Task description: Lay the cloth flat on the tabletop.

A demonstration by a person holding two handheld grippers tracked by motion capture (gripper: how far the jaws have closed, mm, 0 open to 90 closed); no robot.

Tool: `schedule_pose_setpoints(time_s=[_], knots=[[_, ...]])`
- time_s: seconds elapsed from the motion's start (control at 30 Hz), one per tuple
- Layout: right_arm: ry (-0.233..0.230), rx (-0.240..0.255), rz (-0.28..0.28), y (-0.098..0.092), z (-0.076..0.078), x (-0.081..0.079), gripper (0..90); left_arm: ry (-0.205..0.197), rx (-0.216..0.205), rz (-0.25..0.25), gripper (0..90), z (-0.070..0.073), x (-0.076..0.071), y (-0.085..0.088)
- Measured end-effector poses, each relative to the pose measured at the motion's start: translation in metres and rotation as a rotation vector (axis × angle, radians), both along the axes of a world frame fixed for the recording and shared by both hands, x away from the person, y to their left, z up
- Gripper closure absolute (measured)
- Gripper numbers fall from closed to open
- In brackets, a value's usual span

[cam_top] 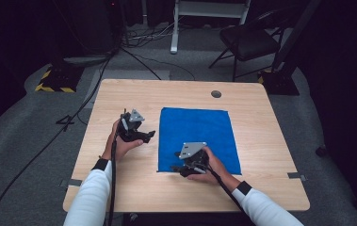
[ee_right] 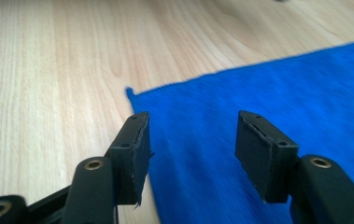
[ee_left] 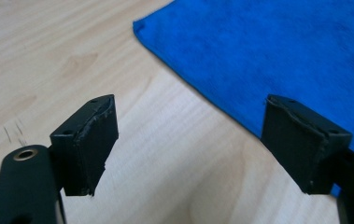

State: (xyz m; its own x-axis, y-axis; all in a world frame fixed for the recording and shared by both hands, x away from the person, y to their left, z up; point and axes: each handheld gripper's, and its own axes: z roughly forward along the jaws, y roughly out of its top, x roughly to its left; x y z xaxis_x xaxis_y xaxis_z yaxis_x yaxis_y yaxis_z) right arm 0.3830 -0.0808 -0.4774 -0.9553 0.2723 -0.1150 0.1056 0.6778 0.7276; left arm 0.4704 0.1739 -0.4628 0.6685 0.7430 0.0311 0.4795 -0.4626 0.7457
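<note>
Wooden table (cam_top: 119, 188): blue cloth (cam_top: 199, 136) flat; left tongs (cam_top: 150, 135) spread beside, right tongs (cam_top: 176, 168) spread over corner

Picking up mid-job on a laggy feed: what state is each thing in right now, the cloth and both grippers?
blue cloth: spread flat on the table, unfolded, not gripped.
left gripper: open, nothing between the jaws, above bare wood beside the cloth's left edge.
right gripper: open, nothing clamped, at the cloth's near left corner.
table: light wood, carries the cloth.

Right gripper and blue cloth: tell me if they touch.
Cannot tell. In the right gripper view the open jaws of the right gripper hang over the cloth near its corner, nothing between them; no view shows contact or a gap plainly.
</note>
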Motion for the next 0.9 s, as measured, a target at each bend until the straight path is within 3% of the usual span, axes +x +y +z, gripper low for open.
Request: schedule_pose_setpoints(time_s=[0.2,0.27,0.47,0.57,0.7,0.83,0.9], knots=[[-0.01,-0.014,0.024,0.017,-0.003,-0.001,46.2,0.017,0.002,0.019,19.0,-0.003,0.019,-0.011],[0.009,0.002,0.035,0.021,-0.003,-0.001,46.2,0.022,0.009,0.021,19.0,-0.006,0.023,-0.015],[0.01,-0.029,0.079,0.034,-0.01,-0.007,45.5,0.027,0.019,0.037,18.9,-0.008,0.035,-0.025],[0.011,-0.04,0.076,0.039,-0.013,-0.007,47.4,0.022,0.014,0.047,18.9,-0.007,0.039,-0.027],[0.017,-0.041,0.051,0.041,-0.016,-0.004,51.7,0.026,0.008,0.054,18.3,-0.007,0.044,-0.031],[0.039,-0.029,0.018,0.04,-0.017,0.001,66.3,0.033,0.009,0.067,18.1,-0.009,0.049,-0.036],[0.045,-0.027,0.017,0.039,-0.017,0.002,73.7,0.035,-0.01,0.08,18.3,-0.011,0.051,-0.039]])
